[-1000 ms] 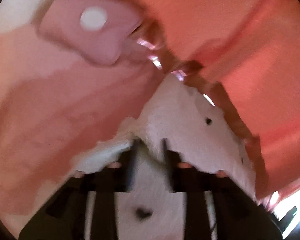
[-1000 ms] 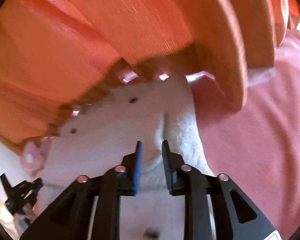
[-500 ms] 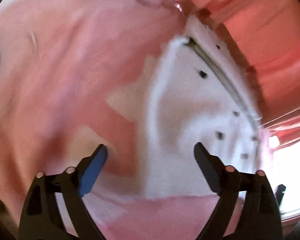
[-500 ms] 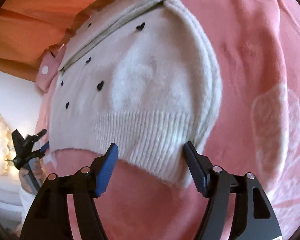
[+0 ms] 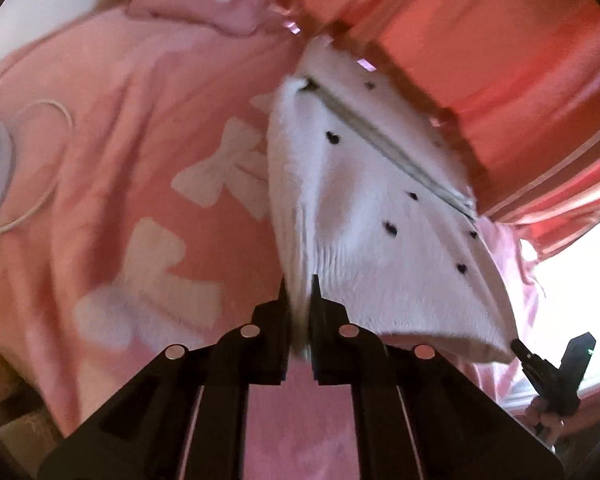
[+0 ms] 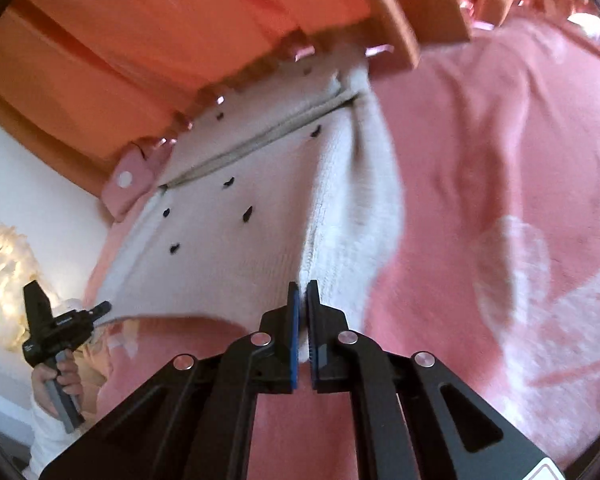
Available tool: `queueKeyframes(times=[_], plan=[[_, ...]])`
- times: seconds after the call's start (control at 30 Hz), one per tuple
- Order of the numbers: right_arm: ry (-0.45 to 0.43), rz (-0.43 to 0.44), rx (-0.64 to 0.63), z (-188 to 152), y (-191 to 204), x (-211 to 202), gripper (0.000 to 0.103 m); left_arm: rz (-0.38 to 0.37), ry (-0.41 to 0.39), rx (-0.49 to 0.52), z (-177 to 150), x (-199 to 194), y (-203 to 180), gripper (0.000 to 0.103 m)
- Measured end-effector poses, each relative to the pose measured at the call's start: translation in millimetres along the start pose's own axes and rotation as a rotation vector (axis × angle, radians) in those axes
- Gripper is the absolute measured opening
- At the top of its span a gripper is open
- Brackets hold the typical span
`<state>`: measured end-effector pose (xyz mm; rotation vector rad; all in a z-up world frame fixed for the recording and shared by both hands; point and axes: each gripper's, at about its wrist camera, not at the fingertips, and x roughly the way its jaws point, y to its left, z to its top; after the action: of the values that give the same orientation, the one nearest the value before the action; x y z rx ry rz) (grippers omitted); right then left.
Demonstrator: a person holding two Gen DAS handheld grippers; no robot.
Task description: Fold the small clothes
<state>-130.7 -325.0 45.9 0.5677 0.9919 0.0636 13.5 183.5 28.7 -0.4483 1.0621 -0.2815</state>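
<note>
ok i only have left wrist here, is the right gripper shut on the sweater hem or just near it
observer: shut. In the right wrist view the right gripper is closed on the ribbed hem of the white sweater.
operator: where on the hem
observer: at the end where a thick folded edge runs up from the jaws.
operator: whats past that edge
observer: the pink blanket, with a large pale print on it.

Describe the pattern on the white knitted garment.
The white knitted garment carries small scattered black hearts; clearest in the left wrist view.
</note>
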Motion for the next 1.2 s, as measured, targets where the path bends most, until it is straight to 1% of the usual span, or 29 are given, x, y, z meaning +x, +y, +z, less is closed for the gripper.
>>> queueKeyframes(times=[0.1, 0.13, 0.17, 0.2, 0.23, 0.27, 0.3, 0.33, 0.37, 0.4, 0.43, 0.47, 0.5, 0.53, 0.6, 0.63, 0.67, 0.73, 0.77, 0.8, 0.83, 0.87, 0.9, 0.93, 0.97, 1.03, 1.07, 1.1, 1.2], plan=[[0.002, 0.001, 0.032, -24.7, -17.1, -22.6, 0.0, -0.022, -0.003, 0.036, -28.3, -31.5, 0.5, 0.002], [0.011, 0.0, 0.047, -40.4, -26.3, -35.1, 0.0, -0.028, 0.003, 0.041, -36.7, -38.7, 1.8, 0.0], [0.013, -0.006, 0.052, -49.3, -32.4, -42.9, 0.0, -0.032, 0.019, 0.046, -52.8, -49.4, 5.9, 0.0], [0.017, -0.026, 0.055, -57.7, -36.2, -47.1, 0.0, -0.029, 0.028, 0.049, -57.6, -52.2, 6.7, 0.0], [0.022, -0.074, 0.046, -65.4, -42.2, -51.1, 0.001, -0.018, 0.036, 0.056, -67.4, -54.2, 8.6, 0.0], [0.023, -0.101, 0.043, -68.3, -45.5, -51.7, 0.001, 0.001, 0.041, 0.071, -76.4, -54.2, 11.3, 0.0], [0.018, -0.107, 0.057, -68.2, -51.8, -51.6, 0.004, 0.011, 0.041, 0.078, -79.3, -49.3, 12.1, 0.0], [0.01, -0.102, 0.085, -67.1, -55.4, -50.4, 0.01, 0.008, 0.033, 0.062, -78.4, -46.0, 14.1, 0.0], [0.011, -0.09, 0.109, -62.2, -56.5, -47.1, 0.014, -0.004, 0.028, 0.042, -74.0, -41.1, 15.1, 0.008], [0.018, -0.067, 0.114, -58.5, -54.4, -44.0, 0.019, -0.014, 0.025, 0.031, -67.4, -35.8, 14.1, 0.033], [0.031, -0.034, 0.109, -50.8, -49.0, -34.7, 0.028, -0.016, 0.009, 0.014, -61.2, -32.0, 13.2, 0.049], [0.042, -0.015, 0.104, -45.4, -45.2, -26.0, 0.055, -0.002, -0.021, -0.011, -53.2, -26.3, 9.7, 0.078], [0.052, -0.005, 0.106, -37.1, -41.7, -11.8, 0.067, 0.002, -0.034, -0.021, -46.7, -20.1, 6.9, 0.086], [0.074, -0.001, 0.108, -31.3, -40.2, 1.3, 0.067, 0.008, -0.042, -0.029, -41.0, -13.9, 5.8, 0.087], [0.12, 0.024, 0.138, -26.6, -39.2, 23.9, 0.067, 0.007, -0.024, -0.063, -28.9, 9.6, 4.9, 0.088], [0.144, 0.041, 0.172, -23.5, -42.3, 38.3, 0.067, 0.029, -0.009, -0.092, -25.1, 20.2, 6.3, 0.088], [0.175, 0.053, 0.203, -21.4, -45.1, 52.6, 0.067, 0.038, 0.011, -0.125, -21.5, 33.8, 8.8, 0.089], [0.22, 0.055, 0.239, -18.6, -46.7, 70.2, 0.067, 0.016, 0.07, -0.163, -18.6, 58.8, 14.7, 0.089], [0.222, 0.078, 0.251, -15.2, -45.7, 74.6, 0.061, 0.001, 0.106, -0.205, -19.4, 73.8, 21.1, 0.088], [0.221, 0.112, 0.252, -14.7, -43.1, 75.1, 0.047, -0.014, 0.129, -0.245, -21.4, 82.7, 26.9, 0.09], [0.227, 0.119, 0.245, -13.8, -40.6, 76.6, 0.035, -0.022, 0.089, -0.255, -21.7, 80.7, 26.2, 0.086], [0.226, 0.111, 0.232, -13.2, -36.0, 76.5, 0.012, -0.026, 0.104, -0.231, -20.4, 82.5, 20.8, 0.061], [0.2, 0.103, 0.205, -10.2, -30.6, 71.6, 0.01, -0.053, 0.123, -0.215, -19.1, 85.3, 18.5, 0.02], [0.171, 0.103, 0.183, -8.4, -26.2, 64.3, 0.009, -0.086, 0.142, -0.21, -18.2, 86.3, 16.8, 0.007], [0.135, 0.106, 0.158, -5.8, -21.2, 53.7, 0.007, -0.106, 0.141, -0.213, -16.8, 81.2, 16.0, 0.008], [0.047, 0.102, 0.104, -4.4, -12.6, 20.9, 0.006, -0.112, 0.082, -0.18, -14.2, 58.0, 11.9, 0.007], [0.016, 0.087, 0.078, -6.2, -11.0, 6.1, 0.006, -0.107, 0.042, -0.141, -14.2, 37.3, 7.9, 0.006], [-0.008, 0.069, 0.055, -9.8, -11.5, -8.8, 0.005, -0.114, 0.012, -0.11, -15.8, 17.3, 5.7, 0.006], [-0.043, 0.007, 0.017, -29.9, -17.2, -46.8, 0.003, -0.121, -0.015, -0.065, -25.7, -23.5, 4.9, 0.005]])
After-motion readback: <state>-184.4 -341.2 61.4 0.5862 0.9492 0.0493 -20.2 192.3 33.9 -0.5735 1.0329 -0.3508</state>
